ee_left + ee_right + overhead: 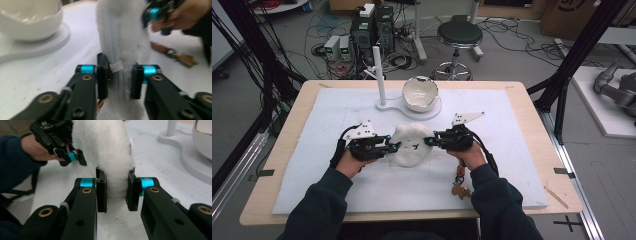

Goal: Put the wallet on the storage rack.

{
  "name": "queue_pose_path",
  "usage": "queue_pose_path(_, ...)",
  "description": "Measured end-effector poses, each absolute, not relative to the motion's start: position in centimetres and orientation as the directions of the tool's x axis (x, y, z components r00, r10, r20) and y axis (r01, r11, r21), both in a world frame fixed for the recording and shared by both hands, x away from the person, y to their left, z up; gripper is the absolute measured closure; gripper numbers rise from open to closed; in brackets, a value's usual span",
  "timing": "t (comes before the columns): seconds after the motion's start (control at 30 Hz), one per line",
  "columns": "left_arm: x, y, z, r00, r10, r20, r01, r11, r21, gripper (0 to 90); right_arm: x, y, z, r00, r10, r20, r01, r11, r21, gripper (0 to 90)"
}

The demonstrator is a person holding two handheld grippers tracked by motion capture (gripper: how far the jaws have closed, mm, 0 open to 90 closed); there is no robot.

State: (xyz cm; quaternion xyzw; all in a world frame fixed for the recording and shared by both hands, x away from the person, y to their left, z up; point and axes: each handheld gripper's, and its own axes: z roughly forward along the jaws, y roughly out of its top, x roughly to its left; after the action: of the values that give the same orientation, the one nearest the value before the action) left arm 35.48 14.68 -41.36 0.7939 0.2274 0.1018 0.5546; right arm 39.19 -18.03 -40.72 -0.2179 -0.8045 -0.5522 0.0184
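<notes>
A white fluffy fabric pouch (pixel 411 145) with a zipper lies near the middle of the white foam mat (pixel 312 165) that covers the light wooden table (pixel 292 105), and both grippers hold it. The left gripper (pixel 393 147) is clenched on the left edge of the pouch. In the left gripper view its two black jaws press the ribbed white zipper band (pixel 117 50) from both sides, and a small white zipper pull tab (pixel 117 66) sits just beside the left jaw. The right gripper (pixel 429 141) grasps the right edge of the pouch; in the right gripper view the white fur is squeezed between its two jaws. The pouch stands on its edge between the two grippers.

Behind the pouch, at the far side of the mat, a glossy white bowl (pixel 420 93) rests on a flat white base (pixel 388 106), and a thin white upright post (pixel 379 75) rises from the same base, to the left of the bowl. On the mat near the right forearm lies a small brown and red object (pixel 460 186); I cannot tell what it is.
</notes>
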Motion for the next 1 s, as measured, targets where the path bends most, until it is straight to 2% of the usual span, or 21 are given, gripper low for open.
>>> queue_pose_path(0.03, 35.7, 14.9, -41.6, 0.835, 0.536, -0.123, 0.309, -0.271, 0.912, 66.3, 39.1, -18.0, -40.6, -0.907, 0.344, 0.245, 0.354, 0.304, 0.885, 76.2)
queue_pose_path(0.07, 35.8, 15.1, -41.7, 0.816, 0.560, -0.142, 0.331, -0.252, 0.909, 66.0, 39.0, -18.1, -40.4, -0.912, 0.357, 0.201, 0.320, 0.317, 0.893, 76.4)
queue_pose_path(0.13, 35.9, 15.5, -41.7, 0.799, 0.583, -0.144, 0.340, -0.241, 0.909, 61.0, 38.9, -18.1, -40.2, -0.914, 0.372, 0.163, 0.293, 0.326, 0.899, 76.4)
queue_pose_path(0.2, 36.1, 16.5, -41.5, 0.757, 0.633, -0.159, 0.349, -0.187, 0.918, 58.9, 38.6, -18.5, -39.6, -0.907, 0.416, 0.067, 0.220, 0.331, 0.918, 76.6)
queue_pose_path(0.27, 36.1, 16.9, -41.4, 0.745, 0.647, -0.162, 0.348, -0.169, 0.922, 55.6, 38.6, -18.6, -39.5, -0.902, 0.430, 0.048, 0.202, 0.321, 0.925, 76.6)
queue_pose_path(0.33, 36.1, 17.8, -41.2, 0.717, 0.676, -0.172, 0.340, -0.124, 0.932, 47.3, 39.0, -19.1, -39.0, -0.888, 0.459, 0.030, 0.185, 0.296, 0.937, 76.6)
queue_pose_path(0.43, 36.2, 18.2, -41.1, 0.706, 0.685, -0.180, 0.338, -0.103, 0.936, 41.7, 39.8, -19.3, -38.3, -0.880, 0.476, 0.005, 0.162, 0.289, 0.944, 76.5)
queue_pose_path(0.6, 36.4, 19.2, -41.0, 0.660, 0.724, -0.201, 0.341, -0.051, 0.939, 23.2, 41.4, -19.0, -36.3, -0.863, 0.503, -0.043, 0.125, 0.295, 0.947, 76.4)
queue_pose_path(1.0, 36.5, 20.0, -41.3, 0.646, 0.729, -0.226, 0.352, -0.021, 0.936, 21.9, 46.7, -18.5, -32.1, -0.779, 0.603, -0.172, 0.042, 0.325, 0.945, 76.3)
